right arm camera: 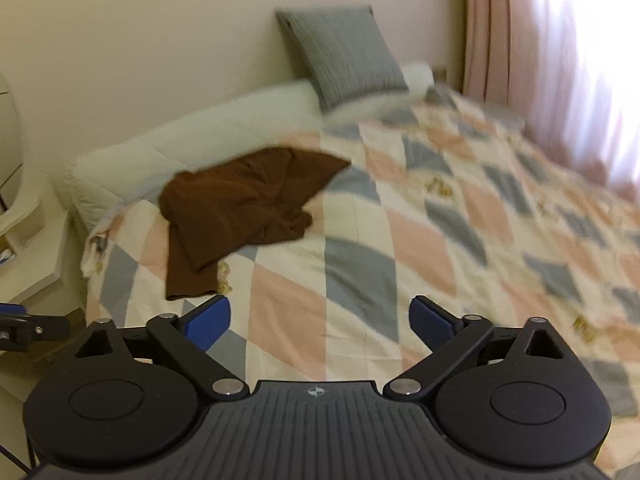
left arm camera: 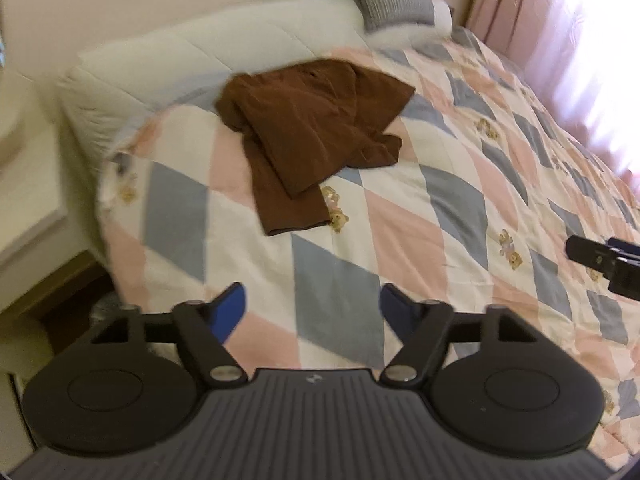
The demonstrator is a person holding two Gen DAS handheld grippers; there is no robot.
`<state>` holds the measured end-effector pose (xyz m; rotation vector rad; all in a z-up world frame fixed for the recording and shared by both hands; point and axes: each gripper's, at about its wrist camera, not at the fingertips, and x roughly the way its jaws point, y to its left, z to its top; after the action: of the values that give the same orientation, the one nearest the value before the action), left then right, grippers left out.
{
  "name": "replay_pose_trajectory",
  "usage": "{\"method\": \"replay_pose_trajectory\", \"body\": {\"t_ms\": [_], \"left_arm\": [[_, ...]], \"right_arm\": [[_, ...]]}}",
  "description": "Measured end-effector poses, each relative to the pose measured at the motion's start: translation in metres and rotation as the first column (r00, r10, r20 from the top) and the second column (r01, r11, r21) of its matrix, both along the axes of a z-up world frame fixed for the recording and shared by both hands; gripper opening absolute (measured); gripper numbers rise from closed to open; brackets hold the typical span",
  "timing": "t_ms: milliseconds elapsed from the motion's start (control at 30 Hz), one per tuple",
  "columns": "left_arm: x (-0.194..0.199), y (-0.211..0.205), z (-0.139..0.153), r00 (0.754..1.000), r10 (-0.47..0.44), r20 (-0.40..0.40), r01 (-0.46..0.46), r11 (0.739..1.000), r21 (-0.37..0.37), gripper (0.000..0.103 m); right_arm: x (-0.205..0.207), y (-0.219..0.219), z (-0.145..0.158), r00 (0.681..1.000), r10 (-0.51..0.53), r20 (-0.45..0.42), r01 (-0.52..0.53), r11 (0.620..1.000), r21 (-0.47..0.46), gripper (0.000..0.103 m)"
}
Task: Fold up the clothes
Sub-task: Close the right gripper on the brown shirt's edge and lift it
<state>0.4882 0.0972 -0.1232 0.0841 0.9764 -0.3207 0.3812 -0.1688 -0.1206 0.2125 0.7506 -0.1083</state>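
Note:
A brown garment (left arm camera: 312, 132) lies crumpled on the patchwork quilt (left arm camera: 440, 216) near the head of the bed. It also shows in the right wrist view (right arm camera: 236, 212) at centre left. My left gripper (left arm camera: 312, 312) is open and empty, held above the quilt short of the garment. My right gripper (right arm camera: 320, 324) is open and empty, also above the quilt, to the right of the garment. The right gripper's tip shows at the right edge of the left wrist view (left arm camera: 600, 258). The left gripper's tip shows at the left edge of the right wrist view (right arm camera: 28, 330).
A grey cushion (right arm camera: 344, 52) leans on the wall above a white pillow (right arm camera: 192, 140). Pink curtains (right arm camera: 560, 60) hang along the bed's right side. A white bedside unit (left arm camera: 28, 184) stands left of the bed, with dark floor (left arm camera: 60, 292) below it.

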Motion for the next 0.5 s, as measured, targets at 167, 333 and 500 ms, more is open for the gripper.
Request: {"method": "replay_pose_trajectory", "body": {"t_ms": [167,333,500], "left_arm": [[0.080,-0.006,-0.045,0.995,-0.063,-0.080,0.059,0.997,-0.048,0.045],[0.142,-0.019,-0.079,0.985,-0.134,-0.106,0.131,0.991,-0.030,0.037],[0.190,-0.023,-0.087,0.970,-0.226,-0.084,0.227,0.974,-0.003,0.017]], "right_arm": [[0.076,-0.005,-0.038,0.996,-0.014,-0.082,0.024,0.992,0.123,0.079],[0.145,-0.003,-0.067,0.991,-0.028,-0.129,0.048,0.988,0.149,0.059],[0.188,-0.007,-0.086,0.986,-0.038,-0.162,0.077,0.969,0.236,0.041]]}}
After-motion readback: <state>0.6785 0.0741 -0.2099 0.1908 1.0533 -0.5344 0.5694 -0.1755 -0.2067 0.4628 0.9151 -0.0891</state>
